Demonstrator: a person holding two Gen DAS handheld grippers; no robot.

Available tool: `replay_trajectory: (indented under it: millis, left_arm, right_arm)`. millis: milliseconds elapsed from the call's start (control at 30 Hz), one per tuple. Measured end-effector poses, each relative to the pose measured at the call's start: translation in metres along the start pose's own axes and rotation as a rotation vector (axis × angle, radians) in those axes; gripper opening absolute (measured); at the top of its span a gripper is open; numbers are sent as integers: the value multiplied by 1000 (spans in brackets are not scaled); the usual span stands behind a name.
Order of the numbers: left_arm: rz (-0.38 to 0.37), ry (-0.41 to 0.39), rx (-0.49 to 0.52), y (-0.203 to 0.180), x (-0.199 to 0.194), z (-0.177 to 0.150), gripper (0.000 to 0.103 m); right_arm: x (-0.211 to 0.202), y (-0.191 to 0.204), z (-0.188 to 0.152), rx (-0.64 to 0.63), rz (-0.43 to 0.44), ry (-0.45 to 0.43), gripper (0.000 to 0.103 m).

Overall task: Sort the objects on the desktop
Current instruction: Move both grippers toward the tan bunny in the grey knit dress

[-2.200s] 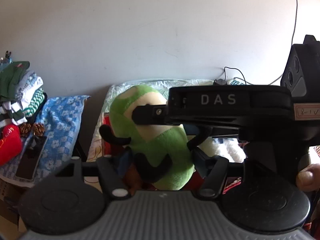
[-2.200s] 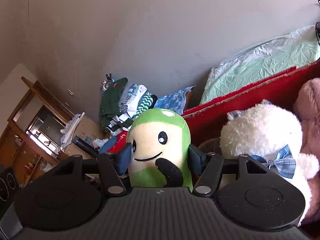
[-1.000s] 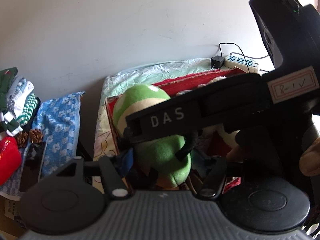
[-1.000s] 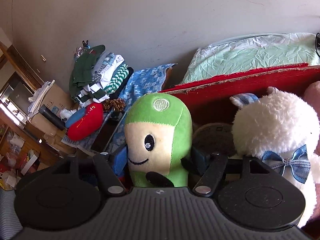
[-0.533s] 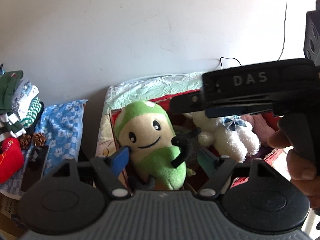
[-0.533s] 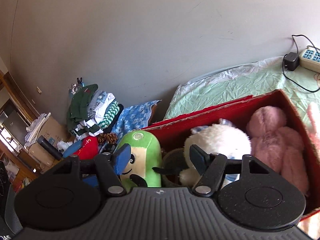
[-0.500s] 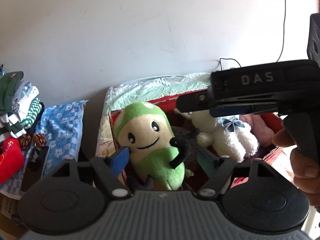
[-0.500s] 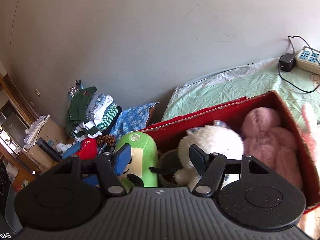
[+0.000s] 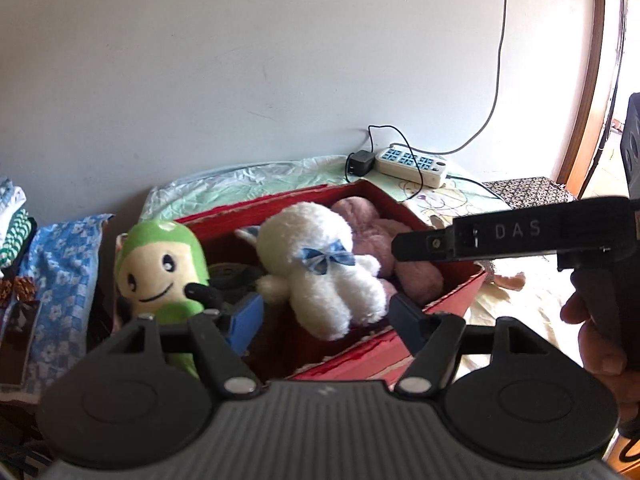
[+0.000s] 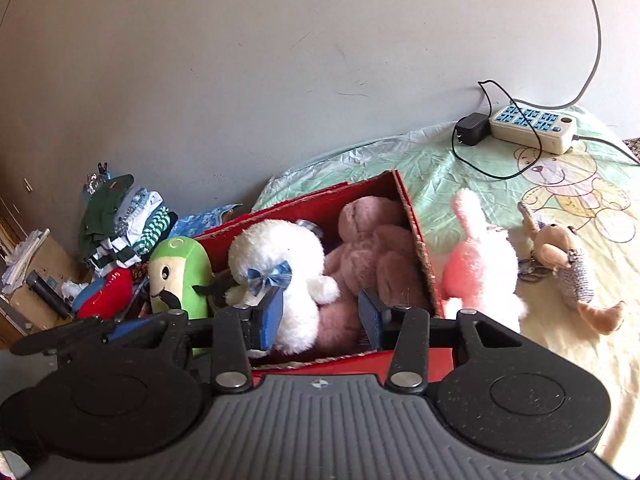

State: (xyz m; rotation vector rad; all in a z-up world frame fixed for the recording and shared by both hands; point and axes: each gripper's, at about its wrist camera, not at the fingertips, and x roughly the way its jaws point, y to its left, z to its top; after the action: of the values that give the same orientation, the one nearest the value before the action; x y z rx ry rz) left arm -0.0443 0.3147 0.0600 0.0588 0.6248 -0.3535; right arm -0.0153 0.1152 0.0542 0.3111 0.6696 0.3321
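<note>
Currently both grippers hang over the red box (image 10: 420,240), both with jaws apart and holding nothing: left gripper (image 9: 326,320), right gripper (image 10: 320,314). Green plush (image 9: 160,268) sits upright at the box's left end, face toward the left camera, probably stood there to save room. White plush (image 10: 276,272) with blue bow lies mid-box, touching the mauve plush (image 10: 372,248) at the right end. So three toys look sorted. Still outside on the bedsheet (image 10: 580,208): pink plush (image 10: 480,272) just beside the box's right wall, tan toy (image 10: 568,264) farther right. Likely next pick is the pink one, nearest the right gripper. Power strip (image 10: 532,124) sits by the wall, well apart.
</note>
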Motion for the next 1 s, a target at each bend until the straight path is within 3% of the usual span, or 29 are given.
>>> replay_trajectory:
  millis: [233,533,767,1000]
  left_arm:
    - [55,30,-53,-43,17,3,82]
    - [219,85,-100,-105,44,13,93]
    - [374,136,-128,-140,59,22,98]
    - [433,189,-193,-157,68,28,99]
  right_arm:
    - [-18,-37,-4,-64,-14,23,46]
    - [-32,-86,9,-102,55,65,47]
    - [-34,-112,19,-123,108,88,47]
    - [-34,-141,25,-94,102,109,47]
